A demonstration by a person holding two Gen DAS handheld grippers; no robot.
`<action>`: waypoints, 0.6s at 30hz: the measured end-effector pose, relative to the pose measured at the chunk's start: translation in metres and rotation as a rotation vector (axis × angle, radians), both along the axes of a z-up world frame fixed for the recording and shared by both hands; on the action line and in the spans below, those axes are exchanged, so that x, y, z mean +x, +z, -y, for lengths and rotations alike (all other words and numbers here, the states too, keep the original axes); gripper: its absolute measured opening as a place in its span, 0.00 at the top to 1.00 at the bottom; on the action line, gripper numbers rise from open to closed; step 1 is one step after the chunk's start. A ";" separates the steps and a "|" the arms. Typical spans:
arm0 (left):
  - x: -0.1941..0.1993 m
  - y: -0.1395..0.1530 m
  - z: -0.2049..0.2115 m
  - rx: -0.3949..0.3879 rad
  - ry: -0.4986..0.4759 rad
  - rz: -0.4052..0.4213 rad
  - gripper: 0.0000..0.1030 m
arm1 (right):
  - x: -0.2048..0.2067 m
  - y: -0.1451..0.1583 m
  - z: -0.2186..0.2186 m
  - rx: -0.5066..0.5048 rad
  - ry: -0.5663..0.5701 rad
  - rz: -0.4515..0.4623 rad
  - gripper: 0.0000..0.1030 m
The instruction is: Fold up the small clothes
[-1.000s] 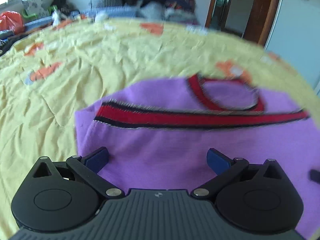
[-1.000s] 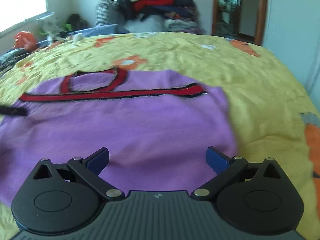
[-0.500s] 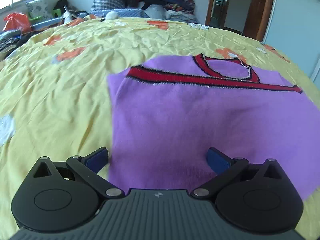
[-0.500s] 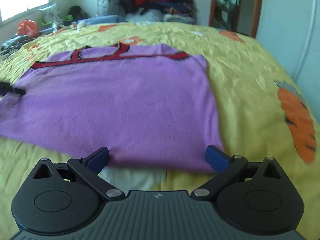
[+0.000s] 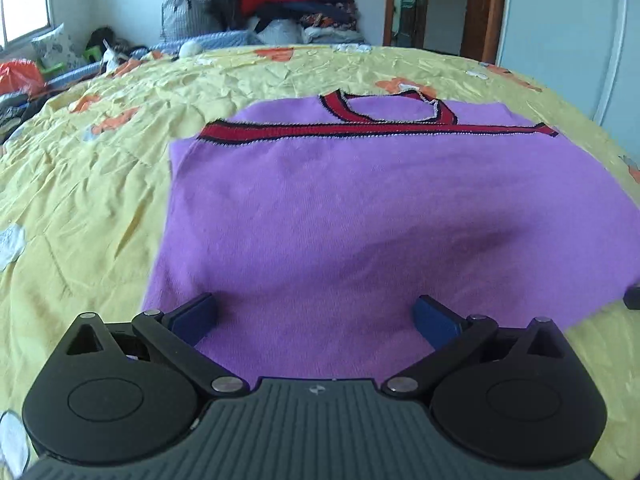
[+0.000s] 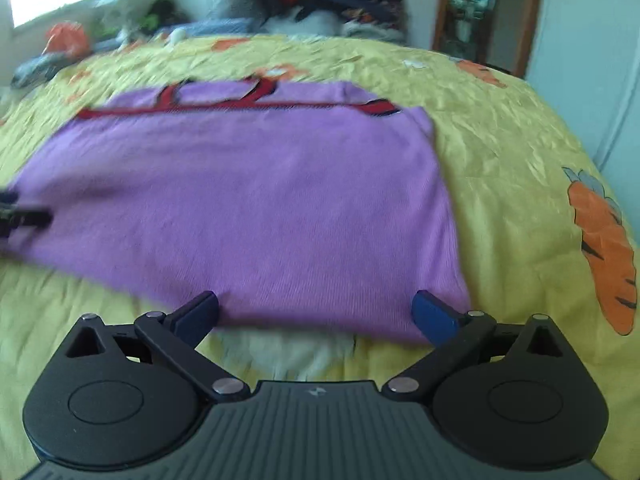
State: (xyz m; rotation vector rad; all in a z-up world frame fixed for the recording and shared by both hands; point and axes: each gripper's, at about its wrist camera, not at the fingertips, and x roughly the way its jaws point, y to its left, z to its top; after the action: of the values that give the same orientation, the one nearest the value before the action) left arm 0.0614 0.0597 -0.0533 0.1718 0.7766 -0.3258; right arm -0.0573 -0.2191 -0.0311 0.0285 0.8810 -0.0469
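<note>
A purple knit sweater (image 5: 320, 200) with red and black trim lies flat on the yellow bedspread (image 5: 80, 184), neck at the far end. My left gripper (image 5: 316, 318) is open, low over the sweater's near left part, its blue fingers spread over the cloth. In the right wrist view the same sweater (image 6: 248, 200) fills the middle. My right gripper (image 6: 316, 316) is open at the near hem by the right corner, nothing between its fingers. The left gripper's tip (image 6: 24, 216) shows at the left edge of that view.
A heap of clothes and bags (image 5: 272, 4) sits beyond the bed's far end. A doorway with a wooden frame (image 5: 476, 4) and a white wardrobe (image 5: 560, 40) are at the right. Orange carrot prints (image 6: 608, 252) mark the bedspread.
Both grippers have pulled back toward the near hem and dropped lower over the sweater. They stay open. The sweater lies as before.
</note>
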 end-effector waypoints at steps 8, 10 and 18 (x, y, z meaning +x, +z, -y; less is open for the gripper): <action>0.006 0.018 0.012 0.016 0.097 -0.026 0.00 | 0.122 0.040 0.052 0.096 0.035 0.150 0.00; 0.009 0.018 0.012 0.007 0.116 -0.035 0.00 | 0.161 0.033 0.059 0.156 0.068 0.126 0.00; 0.016 0.016 -0.003 0.019 0.147 -0.076 0.00 | 0.192 -0.005 0.079 0.033 -0.001 0.038 0.00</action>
State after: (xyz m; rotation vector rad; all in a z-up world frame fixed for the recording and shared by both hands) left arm 0.0777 0.0631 -0.0368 0.1198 0.8629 -0.1872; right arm 0.1348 -0.2983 -0.0360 0.0603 0.8436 -0.0323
